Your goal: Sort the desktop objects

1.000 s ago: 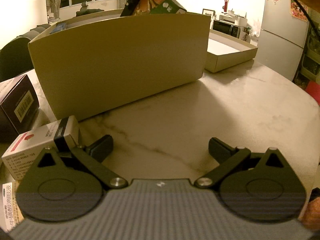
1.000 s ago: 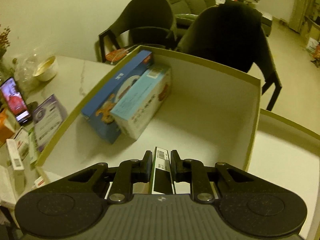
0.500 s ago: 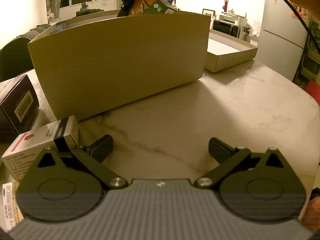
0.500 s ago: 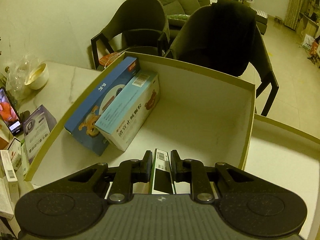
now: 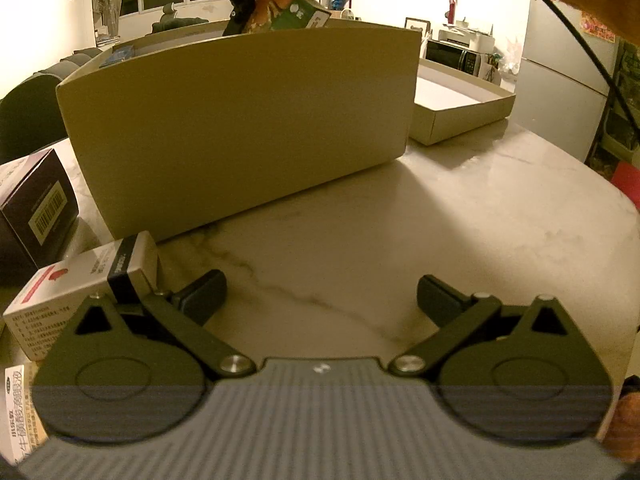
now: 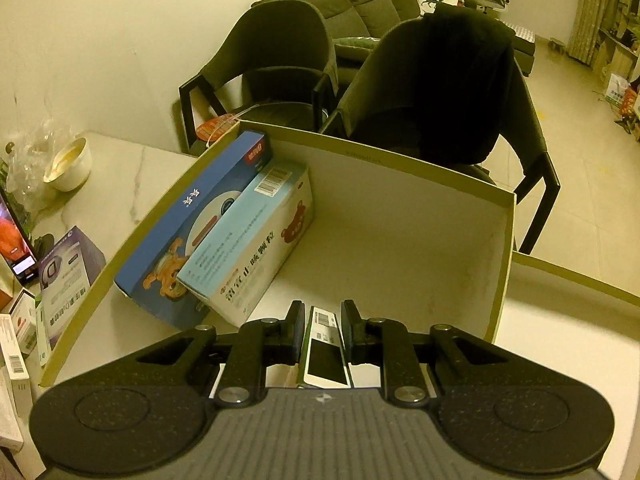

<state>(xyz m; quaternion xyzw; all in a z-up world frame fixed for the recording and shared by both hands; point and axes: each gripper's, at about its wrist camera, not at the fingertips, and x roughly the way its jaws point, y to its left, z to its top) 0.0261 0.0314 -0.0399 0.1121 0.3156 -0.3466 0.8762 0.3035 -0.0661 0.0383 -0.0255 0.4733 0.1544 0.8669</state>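
My right gripper (image 6: 322, 326) is shut on a thin green and white carton (image 6: 325, 346) and holds it inside the big cream box (image 6: 502, 264), near its front wall. A blue carton (image 6: 192, 232) and a pale blue carton (image 6: 256, 240) lean together against the box's left side. In the left wrist view the same big cream box (image 5: 244, 128) stands ahead, with the held green and orange carton (image 5: 294, 10) showing above its rim. My left gripper (image 5: 320, 294) is open over the marble table (image 5: 400, 232). A white and red medicine carton (image 5: 80, 292) lies by its left finger.
A dark purple box (image 5: 34, 208) sits at the far left. The shallow cream lid (image 5: 460, 104) lies behind the big box on the right. Small cartons (image 6: 20, 340), a phone (image 6: 16, 240) and a white bowl (image 6: 68, 164) crowd the left of the table. Two dark chairs (image 6: 432, 92) stand beyond.
My right gripper has sunk lower into the big box with the thin carton, closer to the two cartons inside. The left gripper has stayed still.
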